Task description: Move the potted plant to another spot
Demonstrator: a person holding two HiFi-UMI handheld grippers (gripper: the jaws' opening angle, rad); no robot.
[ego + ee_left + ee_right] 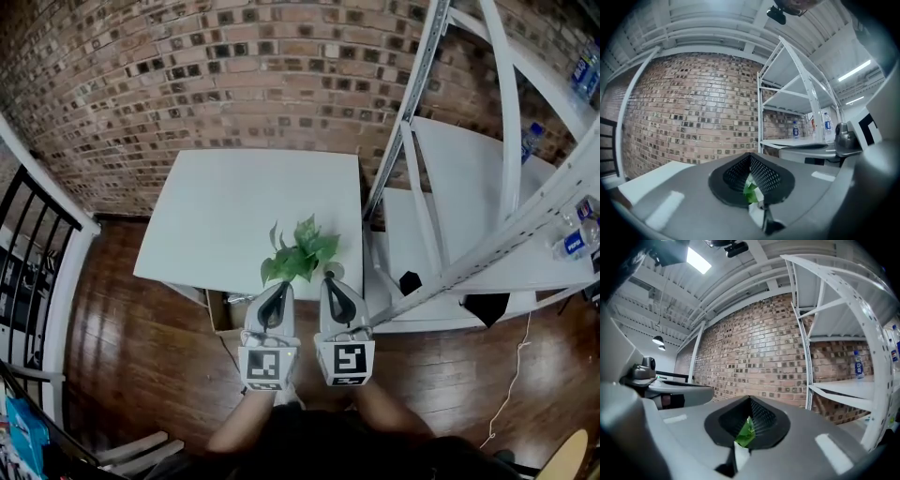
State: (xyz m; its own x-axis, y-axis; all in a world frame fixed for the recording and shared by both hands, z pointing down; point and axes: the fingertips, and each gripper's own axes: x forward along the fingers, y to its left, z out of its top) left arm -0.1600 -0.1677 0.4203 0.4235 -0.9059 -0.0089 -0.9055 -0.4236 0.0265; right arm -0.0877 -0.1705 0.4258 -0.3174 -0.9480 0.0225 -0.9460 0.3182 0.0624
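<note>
Green potted plant (302, 255) at near edge of white table (216, 216), left tool (278, 287) and right tool (331, 279) each clamped on it

Both forearms reach forward side by side; the left gripper (277, 289) and right gripper (334, 281) each clamp the near edge of the potted plant (300, 253).

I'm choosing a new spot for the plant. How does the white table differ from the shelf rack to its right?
The table is one open flat top; the shelf rack has stacked tiers crossed by slanted braces. The table shows only the potted plant, at its near edge; the shelf rack holds water bottles and dark items. Both are white and stand by the brick wall.
</note>
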